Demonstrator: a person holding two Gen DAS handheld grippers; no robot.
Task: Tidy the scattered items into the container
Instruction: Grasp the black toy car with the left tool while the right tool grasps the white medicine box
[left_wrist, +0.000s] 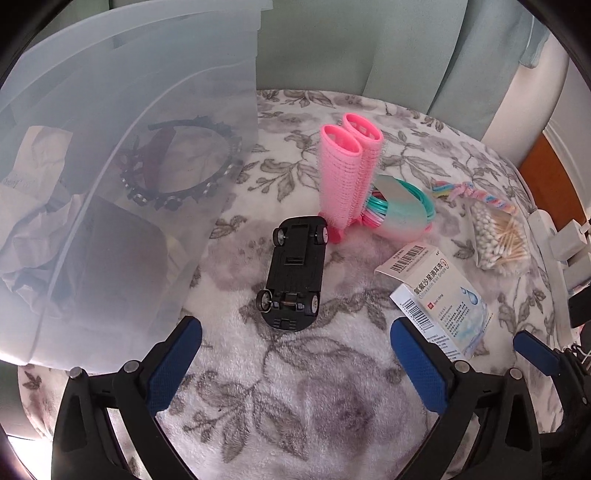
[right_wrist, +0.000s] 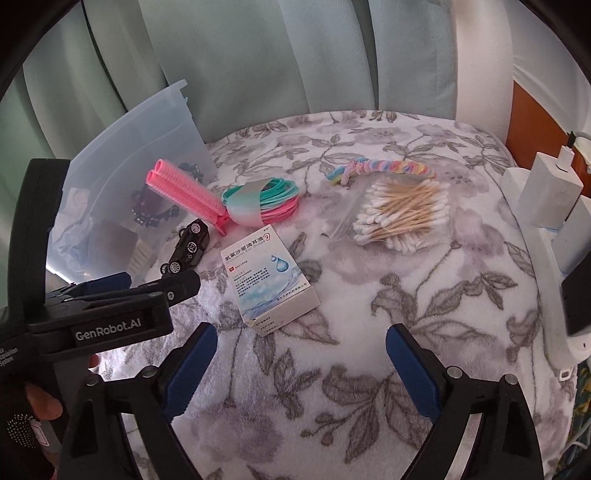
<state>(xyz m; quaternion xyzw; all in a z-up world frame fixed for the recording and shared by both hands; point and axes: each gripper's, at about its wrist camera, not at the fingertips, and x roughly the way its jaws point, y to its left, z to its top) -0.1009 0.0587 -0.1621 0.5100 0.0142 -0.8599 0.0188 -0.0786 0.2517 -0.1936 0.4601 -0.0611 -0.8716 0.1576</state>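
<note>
Both my left gripper and right gripper gape, holding nothing, above the small black toy car beside the translucent plastic container.

The left gripper was held low with its jaws spread wide and nothing between its blue pads. The right gripper was likewise spread wide and empty, positioned just right of the left unit. A hand gripped the left unit's handle.
</note>
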